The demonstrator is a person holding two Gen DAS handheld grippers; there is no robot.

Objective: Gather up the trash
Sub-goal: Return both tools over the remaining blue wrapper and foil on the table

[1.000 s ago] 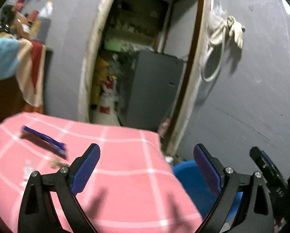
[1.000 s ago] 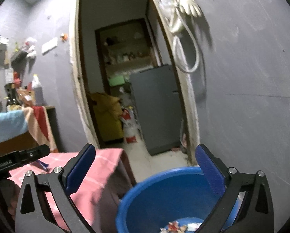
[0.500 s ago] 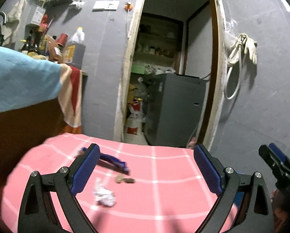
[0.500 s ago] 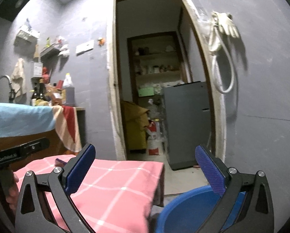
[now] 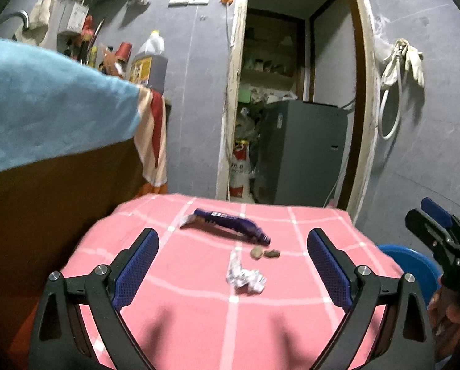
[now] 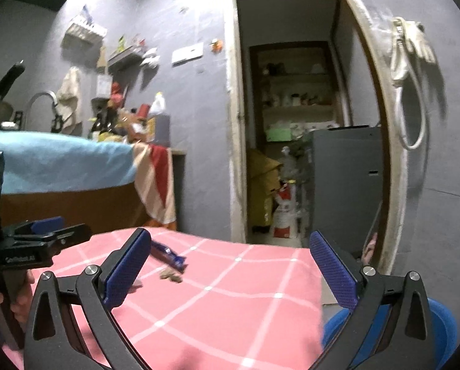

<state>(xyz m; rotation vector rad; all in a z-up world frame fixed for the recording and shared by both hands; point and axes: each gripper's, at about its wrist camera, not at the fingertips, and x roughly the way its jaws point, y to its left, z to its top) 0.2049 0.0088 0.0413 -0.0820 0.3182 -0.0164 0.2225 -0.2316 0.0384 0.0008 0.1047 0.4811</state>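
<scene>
Both tongs gape wide, empty. My left gripper [image 5: 233, 265] faces the crumpled paper [image 5: 245, 277] on the pink cloth [image 5: 199, 323]; I should descend straddling it, then close gently before carrying to the blue tub [image 6: 439, 317].

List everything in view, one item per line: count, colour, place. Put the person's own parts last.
wrapper: 1, purple, far part of the pink cloth
crumpled paper: 1, white, mid-cloth, nearest the left gripper
brown bits: 2, brown, between wrapper and paper
checked cloth: 1, pink with white lines, covering the table
tub: 1, blue, low, right of the table
towel: 1, light blue, on the counter at left
gloves: white, hanging right of the doorway
left gripper: 1, black with blue pads, open over the cloth
right gripper: 1, same colours, open
</scene>
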